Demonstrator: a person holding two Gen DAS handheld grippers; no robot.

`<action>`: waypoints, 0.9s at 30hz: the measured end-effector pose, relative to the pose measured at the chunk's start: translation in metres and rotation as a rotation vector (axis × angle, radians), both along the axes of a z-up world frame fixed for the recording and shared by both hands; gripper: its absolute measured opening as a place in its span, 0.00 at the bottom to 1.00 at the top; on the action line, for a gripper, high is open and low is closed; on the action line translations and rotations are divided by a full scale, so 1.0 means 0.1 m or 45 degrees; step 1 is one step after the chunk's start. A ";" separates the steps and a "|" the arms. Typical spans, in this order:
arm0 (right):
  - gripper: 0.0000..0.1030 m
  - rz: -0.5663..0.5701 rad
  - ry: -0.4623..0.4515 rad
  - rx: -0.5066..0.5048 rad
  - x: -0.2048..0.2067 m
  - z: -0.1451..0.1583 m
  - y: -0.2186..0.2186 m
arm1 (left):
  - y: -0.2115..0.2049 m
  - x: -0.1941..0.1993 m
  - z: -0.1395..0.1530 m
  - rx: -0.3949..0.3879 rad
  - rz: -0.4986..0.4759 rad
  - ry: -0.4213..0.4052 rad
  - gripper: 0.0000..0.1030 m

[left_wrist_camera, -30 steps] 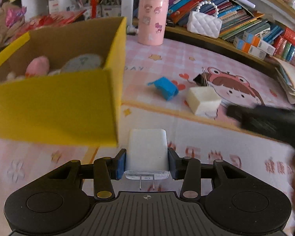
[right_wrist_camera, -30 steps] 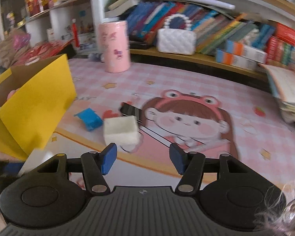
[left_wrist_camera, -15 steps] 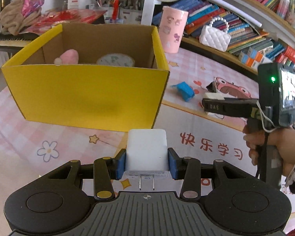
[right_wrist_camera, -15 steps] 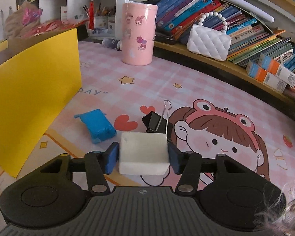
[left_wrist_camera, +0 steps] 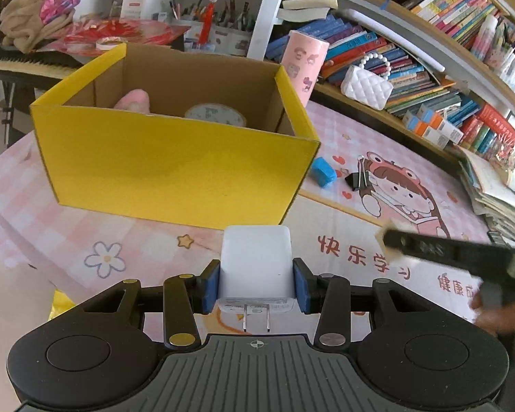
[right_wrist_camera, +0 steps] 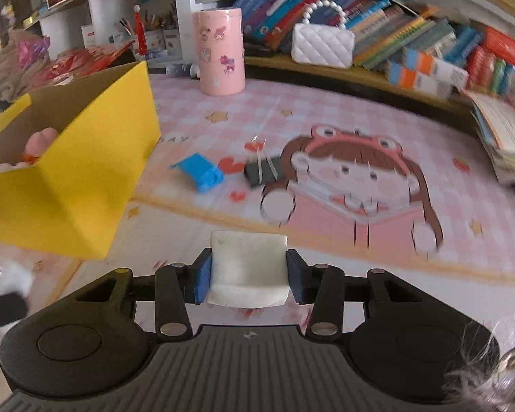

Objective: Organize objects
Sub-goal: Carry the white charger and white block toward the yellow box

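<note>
Pinching a white charger (left_wrist_camera: pixel 255 264), the left hand-held gripper (left_wrist_camera: pixel 255 283) faces a yellow box (left_wrist_camera: pixel 175 168). The right hand-held gripper (right_wrist_camera: pixel 248 279) clamps a white eraser (right_wrist_camera: pixel 249 267) above the pink cartoon tabletop (right_wrist_camera: pixel 360 240). Bookshelves (right_wrist_camera: pixel 377 41) stand behind.

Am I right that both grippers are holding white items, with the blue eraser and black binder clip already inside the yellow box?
Not quite: the blue eraser and black binder clip lie on the mat beside the yellow box, as the right wrist view shows. Both grippers do hold white items.
</note>
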State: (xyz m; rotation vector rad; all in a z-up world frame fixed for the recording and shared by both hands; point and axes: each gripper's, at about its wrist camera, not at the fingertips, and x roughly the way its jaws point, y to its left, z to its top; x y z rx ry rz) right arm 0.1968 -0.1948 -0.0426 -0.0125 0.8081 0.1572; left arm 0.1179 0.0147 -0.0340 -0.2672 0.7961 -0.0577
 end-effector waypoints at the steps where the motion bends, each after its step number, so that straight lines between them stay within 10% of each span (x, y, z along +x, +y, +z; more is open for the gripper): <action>1: 0.40 -0.010 0.009 0.015 -0.09 0.03 0.02 | 0.03 -0.02 0.01 -0.004 -0.003 -0.005 0.40; 27: 0.41 0.187 -0.068 0.010 -1.36 0.29 1.25 | 0.92 -0.77 0.17 -0.007 -0.022 -0.101 0.40</action>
